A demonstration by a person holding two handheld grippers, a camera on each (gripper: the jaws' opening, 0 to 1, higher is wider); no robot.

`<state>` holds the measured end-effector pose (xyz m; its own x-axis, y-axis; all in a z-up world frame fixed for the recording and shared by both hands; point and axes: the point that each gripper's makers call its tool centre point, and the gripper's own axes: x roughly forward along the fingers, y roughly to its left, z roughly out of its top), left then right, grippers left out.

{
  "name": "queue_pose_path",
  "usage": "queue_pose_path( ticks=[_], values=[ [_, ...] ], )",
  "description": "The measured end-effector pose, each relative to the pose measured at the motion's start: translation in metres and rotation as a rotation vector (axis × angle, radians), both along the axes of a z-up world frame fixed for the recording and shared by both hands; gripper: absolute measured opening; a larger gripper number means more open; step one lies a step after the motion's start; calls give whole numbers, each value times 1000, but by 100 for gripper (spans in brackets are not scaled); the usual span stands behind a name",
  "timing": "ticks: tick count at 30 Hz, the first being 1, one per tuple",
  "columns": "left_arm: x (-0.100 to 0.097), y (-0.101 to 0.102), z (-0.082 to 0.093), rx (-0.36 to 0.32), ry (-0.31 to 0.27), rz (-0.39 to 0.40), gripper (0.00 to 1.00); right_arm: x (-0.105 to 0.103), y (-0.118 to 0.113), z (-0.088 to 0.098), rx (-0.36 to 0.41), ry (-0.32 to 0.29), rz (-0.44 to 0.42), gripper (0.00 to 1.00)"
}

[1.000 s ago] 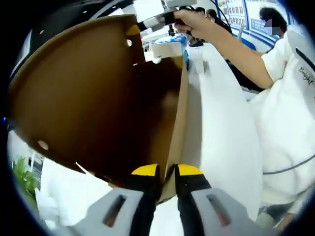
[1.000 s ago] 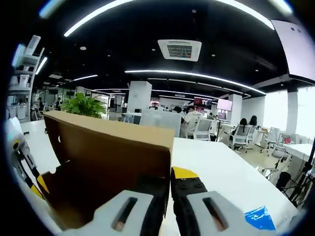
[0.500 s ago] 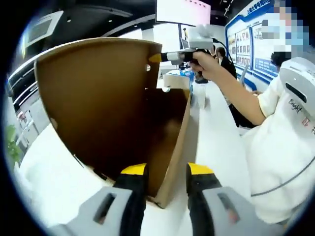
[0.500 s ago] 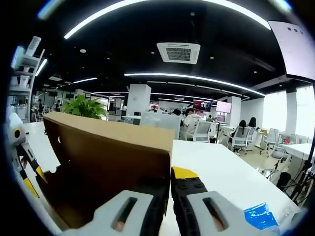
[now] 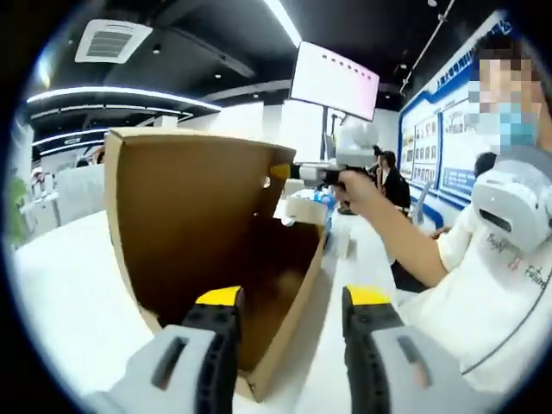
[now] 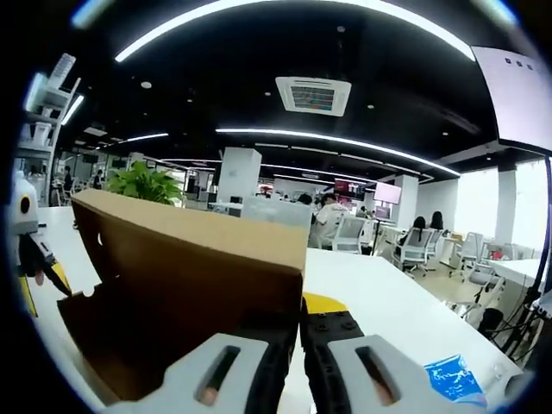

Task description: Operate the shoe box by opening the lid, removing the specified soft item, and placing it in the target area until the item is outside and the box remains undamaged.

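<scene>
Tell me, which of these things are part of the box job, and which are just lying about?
Part of the job:
shoe box
raised lid
left gripper, open
right gripper, clamped on the lid's edge

Just lying about:
blue packet
potted plant
white table

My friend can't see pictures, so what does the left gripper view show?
A brown cardboard box stands open on a white table, its lid tipped up. The left gripper is open, its yellow-tipped jaws on either side of the box's near wall. A person's hand holds the right gripper, which pinches the lid's corner.
</scene>
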<state>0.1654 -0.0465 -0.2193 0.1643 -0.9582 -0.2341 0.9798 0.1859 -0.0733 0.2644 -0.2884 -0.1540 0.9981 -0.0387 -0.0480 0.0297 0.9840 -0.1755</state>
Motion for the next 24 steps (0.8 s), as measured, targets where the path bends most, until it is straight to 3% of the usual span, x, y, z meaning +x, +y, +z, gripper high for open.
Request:
queue_pose_path(
  ticks=[4,6,7,8,10,14,15,16,17,19,22,24],
  values=[
    [6,1,-9,29,-32,42,48,-1,0,0,-9,-4,-3,0],
    [14,0,10,-114,-41,104,55,-2,0,-1,-9,-8,-2,0],
    [13,1,17,-177,-14,113,56,-3,0,-1,-8,-11,-2,0],
    [13,2,20,-199,-30,122,58,-3,0,-1,-8,-12,-5,0],
    [21,10,23,-195,-91,199,67,-4,0,-1,-16,-14,-9,0],
    [15,20,22,-211,-51,232,66,-5,0,-2,-31,-17,-11,0],
    [17,23,20,-204,-59,268,76,-5,0,-2,-32,-17,-10,0],
    [22,28,15,-189,-69,315,79,-5,0,-2,-27,-19,-10,0],
    [19,27,10,-159,-70,302,75,-5,0,-2,-30,-20,-11,0],
    [22,28,13,-183,-66,320,67,-5,0,-2,-34,-20,-13,0],
    [23,29,25,-251,-72,332,72,-6,0,-3,-35,-25,-10,0],
    [24,30,21,-233,-66,341,73,-6,0,-3,-35,-25,-9,0]
  ],
)
